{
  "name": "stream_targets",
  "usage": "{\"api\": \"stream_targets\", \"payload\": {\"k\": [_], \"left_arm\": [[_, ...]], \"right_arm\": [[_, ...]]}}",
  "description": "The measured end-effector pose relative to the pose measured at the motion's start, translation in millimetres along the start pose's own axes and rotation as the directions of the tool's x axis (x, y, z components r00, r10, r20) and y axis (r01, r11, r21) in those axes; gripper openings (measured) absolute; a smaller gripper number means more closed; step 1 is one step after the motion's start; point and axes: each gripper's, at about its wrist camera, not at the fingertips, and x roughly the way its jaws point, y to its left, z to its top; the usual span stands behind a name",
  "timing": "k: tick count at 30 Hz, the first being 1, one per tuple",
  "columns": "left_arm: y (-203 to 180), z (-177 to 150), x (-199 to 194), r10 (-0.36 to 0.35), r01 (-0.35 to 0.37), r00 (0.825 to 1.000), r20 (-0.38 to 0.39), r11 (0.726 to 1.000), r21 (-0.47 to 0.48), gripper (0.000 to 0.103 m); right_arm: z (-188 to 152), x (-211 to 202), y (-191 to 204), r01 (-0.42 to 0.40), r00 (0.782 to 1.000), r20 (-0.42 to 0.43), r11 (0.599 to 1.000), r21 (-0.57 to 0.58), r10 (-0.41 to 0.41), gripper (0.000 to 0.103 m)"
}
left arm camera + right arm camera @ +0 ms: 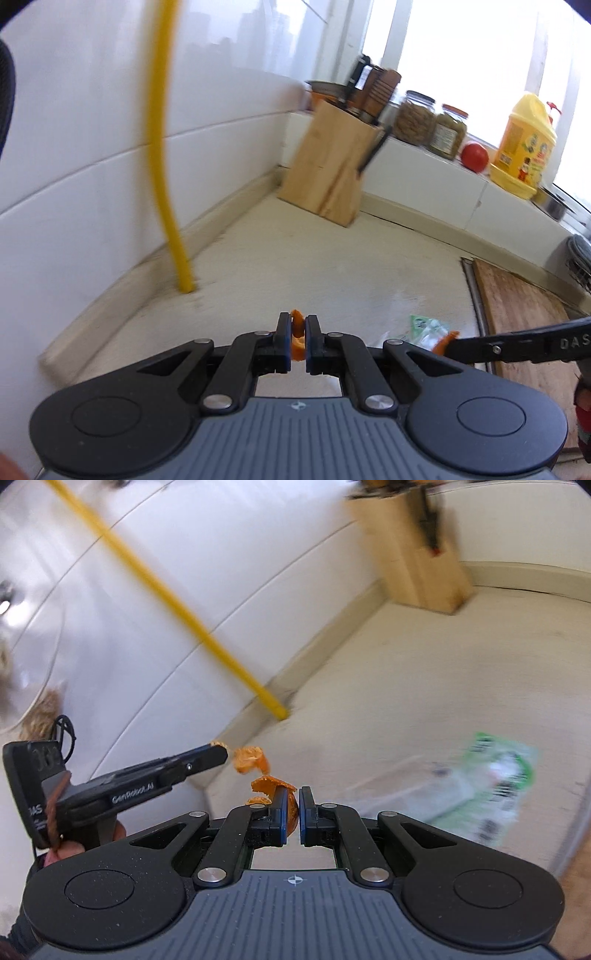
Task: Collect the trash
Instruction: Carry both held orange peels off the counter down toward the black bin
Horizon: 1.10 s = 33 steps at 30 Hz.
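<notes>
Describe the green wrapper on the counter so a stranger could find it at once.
Start at the wooden knife block in the counter's back corner, then come forward toward the cutting board. Just left of the board lies the wrapper: crumpled clear plastic printed green and white, the only green thing there.

Daylight floods in through the window (461,55), blown out to pure white, and puts a soft sheen on the wall tiles (74,147) and a glare patch on the countertop (369,277). Both fisheye views bend straight lines and darken at the corners; the green wrapper (487,786) and knife block (413,554) smear with motion blur
</notes>
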Motion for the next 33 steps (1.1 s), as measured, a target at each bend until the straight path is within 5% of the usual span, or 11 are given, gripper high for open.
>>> {"api": "stream_targets", "payload": {"k": [14,22,28,33], "left_arm": [[53.2,-59.7,-78.3,0.15,-0.147,0.989,0.017,0.982,-0.12,0.007],[35.0,-57.9,-9.7,-0.008,0.005,0.999,-0.036,0.996,-0.085,0.007],[27.1,-56.8,52.3,0.022,-0.033,0.994,-0.106,0.994,-0.105,0.01],[14.3,-54.2,59.9,0.044,-0.049,0.994,-0.104,0.998,-0.044,0.034]], "right_arm": [[-22.5,59.3,87.1,-0.153,0.984,-0.103,0.982,-0.114,0.142,0.009],[-13.2,30.4,56.3,-0.015,1.0,-0.002,0.998,-0.061,0.015,0.009],[-20.2,26.4,31.5,0.031,1.0,0.002,1.0,0.003,-0.031,0.009],[-19.8,33.2,21.5,0.036,0.999,-0.025,0.999,0.014,-0.036,0.009]]}}
